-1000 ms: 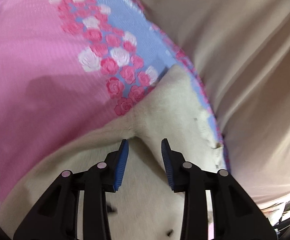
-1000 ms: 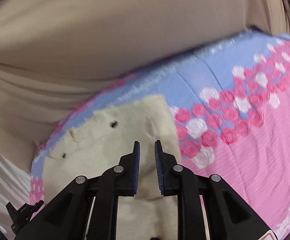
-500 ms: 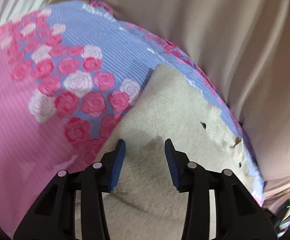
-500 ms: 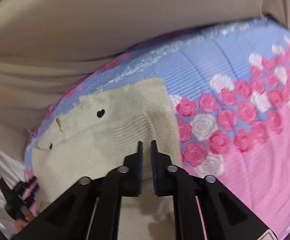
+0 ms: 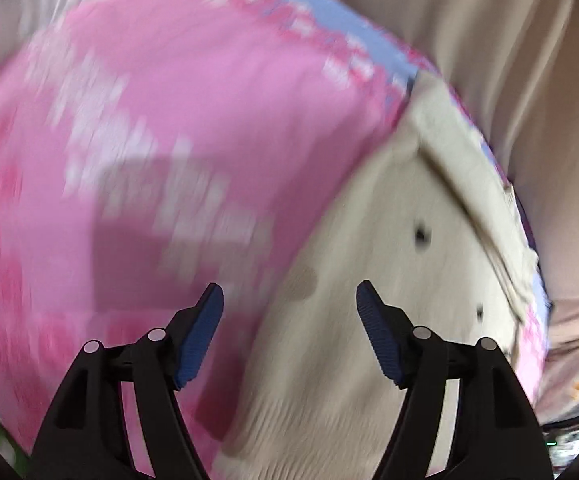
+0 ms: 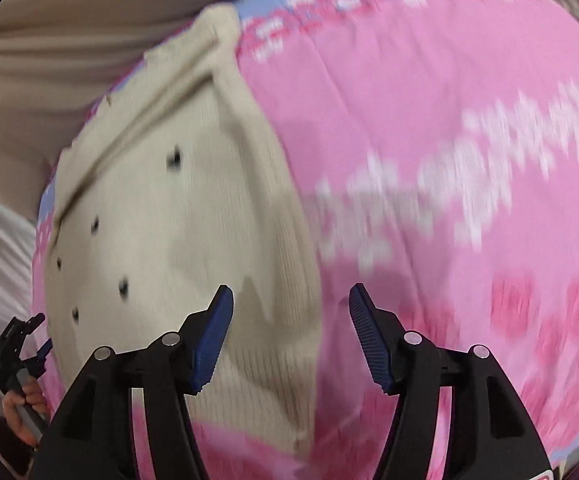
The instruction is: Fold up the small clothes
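A small cream knitted garment [image 5: 401, 280] with small dark heart marks lies folded on a pink and blue flowered sheet [image 5: 169, 120]. My left gripper [image 5: 289, 300] is open and empty above the garment's left edge. In the right wrist view the same garment [image 6: 177, 232] lies at the left on the sheet [image 6: 449, 160]. My right gripper [image 6: 291, 300] is open and empty above the garment's right edge. Both views are blurred by motion.
Beige cloth [image 5: 509, 60] covers the area behind the sheet, also in the right wrist view [image 6: 69, 20]. The left gripper, held in a hand [image 6: 17, 360], shows at the lower left of the right wrist view.
Both grippers have opened wide; the right one was shut on the garment's edge and has let go. Both have pulled back, so more of the pink sheet shows.
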